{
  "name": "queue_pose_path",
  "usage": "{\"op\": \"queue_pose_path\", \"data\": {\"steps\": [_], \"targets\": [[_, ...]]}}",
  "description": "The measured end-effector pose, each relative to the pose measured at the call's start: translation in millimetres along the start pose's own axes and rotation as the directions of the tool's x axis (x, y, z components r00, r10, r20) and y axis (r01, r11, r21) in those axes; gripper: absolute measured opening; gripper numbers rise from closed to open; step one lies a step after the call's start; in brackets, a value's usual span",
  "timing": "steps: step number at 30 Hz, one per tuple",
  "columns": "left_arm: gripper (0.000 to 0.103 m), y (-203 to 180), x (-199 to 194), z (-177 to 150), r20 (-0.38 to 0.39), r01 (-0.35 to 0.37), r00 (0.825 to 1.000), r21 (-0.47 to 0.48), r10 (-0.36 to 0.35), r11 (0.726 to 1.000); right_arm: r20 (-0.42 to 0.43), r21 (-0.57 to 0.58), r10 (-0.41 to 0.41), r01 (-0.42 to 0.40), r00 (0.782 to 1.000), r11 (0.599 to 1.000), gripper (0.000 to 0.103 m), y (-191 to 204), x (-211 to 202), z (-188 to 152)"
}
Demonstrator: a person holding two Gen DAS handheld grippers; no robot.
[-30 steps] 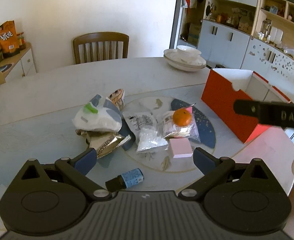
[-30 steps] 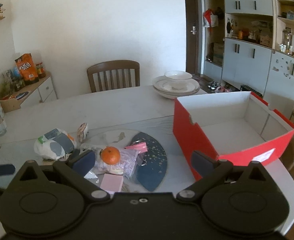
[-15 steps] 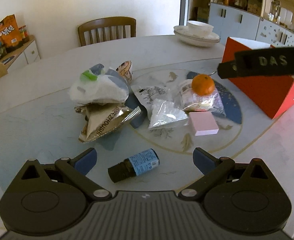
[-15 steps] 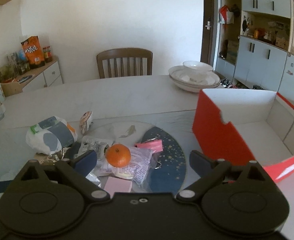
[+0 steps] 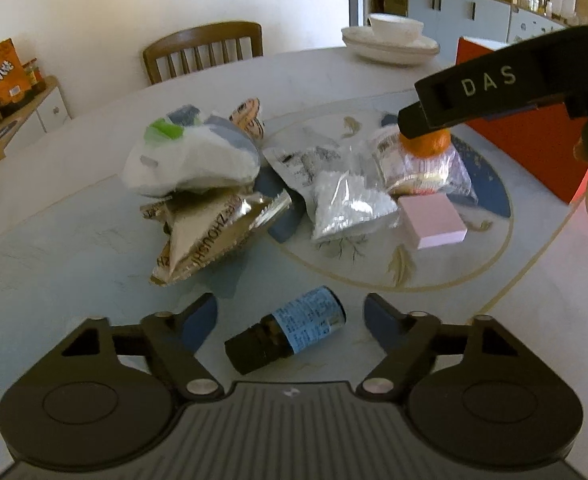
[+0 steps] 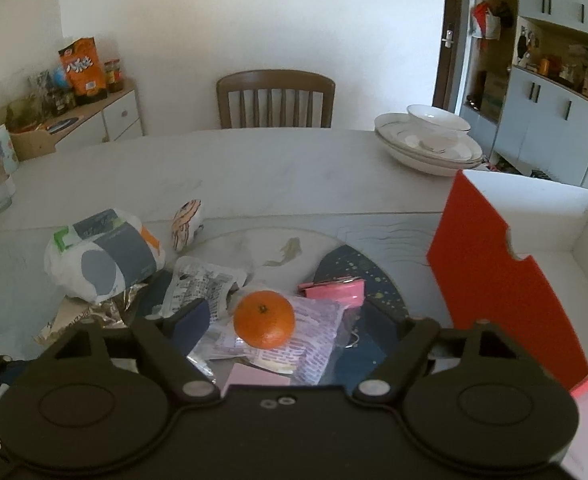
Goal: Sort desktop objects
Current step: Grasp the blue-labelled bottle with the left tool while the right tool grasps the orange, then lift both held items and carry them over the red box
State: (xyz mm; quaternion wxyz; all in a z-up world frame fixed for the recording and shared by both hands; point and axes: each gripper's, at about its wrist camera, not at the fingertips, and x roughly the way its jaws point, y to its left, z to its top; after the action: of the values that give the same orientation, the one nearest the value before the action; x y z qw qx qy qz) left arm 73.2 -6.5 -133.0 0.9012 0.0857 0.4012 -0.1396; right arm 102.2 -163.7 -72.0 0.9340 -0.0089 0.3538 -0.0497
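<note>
A small dark bottle with a blue label (image 5: 294, 328) lies on its side on the table. It sits between the jaws of my left gripper (image 5: 289, 316), which are closing; the pads stand clear of it. An orange (image 6: 263, 318) rests on a clear printed bag. My right gripper (image 6: 300, 325) straddles it with its jaws closing and a gap on both sides. In the left wrist view one of the right gripper's fingers (image 5: 494, 84) hangs over the orange (image 5: 428, 147). A red box (image 6: 494, 292) stands open at the right.
A white and blue bag (image 5: 189, 160), a foil pack (image 5: 209, 236), a clear bag of white grains (image 5: 346, 196) and a pink pad (image 5: 432, 220) crowd the table's middle. Stacked bowls (image 6: 426, 144) and a chair (image 6: 273, 100) are at the far side.
Both grippers have sunk toward the table and their jaws have narrowed. The left has come down around the bottle. The right has moved left to straddle the orange.
</note>
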Motion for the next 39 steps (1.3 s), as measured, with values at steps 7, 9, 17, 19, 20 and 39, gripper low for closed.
{"op": "queue_pose_path", "data": {"steps": [7, 9, 17, 19, 20, 39], "targets": [[0.06, -5, -1, -3, 0.025, 0.015, 1.0, 0.04, -0.016, 0.999, -0.006, -0.004, 0.0, 0.0, 1.0, 1.0, 0.069, 2, 6, 1], [0.055, -5, -1, -4, 0.025, 0.03, 0.999, 0.04, -0.031, 0.999, -0.017, -0.009, 0.008, -0.008, 1.0, 1.0, 0.062, 3, 8, 1], [0.041, -3, -3, -6, 0.032, 0.059, 0.998, 0.052, -0.06, 0.997, -0.046, -0.019, 0.02, -0.021, 0.999, 1.0, 0.041, 6, 13, -1], [0.041, -3, -3, -6, 0.027, 0.085, 0.996, 0.068, -0.087, 0.994, -0.049, -0.026, 0.02, -0.021, 0.999, 0.999, 0.04, 6, 14, -1], [0.04, -2, -3, -6, 0.027, 0.091, 0.995, 0.072, -0.094, 0.993, -0.05, -0.026, 0.022, -0.023, 0.999, 0.999, 0.04, 6, 13, -1], [0.023, 0, -6, 1, 0.017, 0.111, 0.993, 0.082, -0.113, 0.99, -0.039, 0.007, 0.071, -0.07, 0.997, 0.997, 0.035, -23, -21, -2]]}}
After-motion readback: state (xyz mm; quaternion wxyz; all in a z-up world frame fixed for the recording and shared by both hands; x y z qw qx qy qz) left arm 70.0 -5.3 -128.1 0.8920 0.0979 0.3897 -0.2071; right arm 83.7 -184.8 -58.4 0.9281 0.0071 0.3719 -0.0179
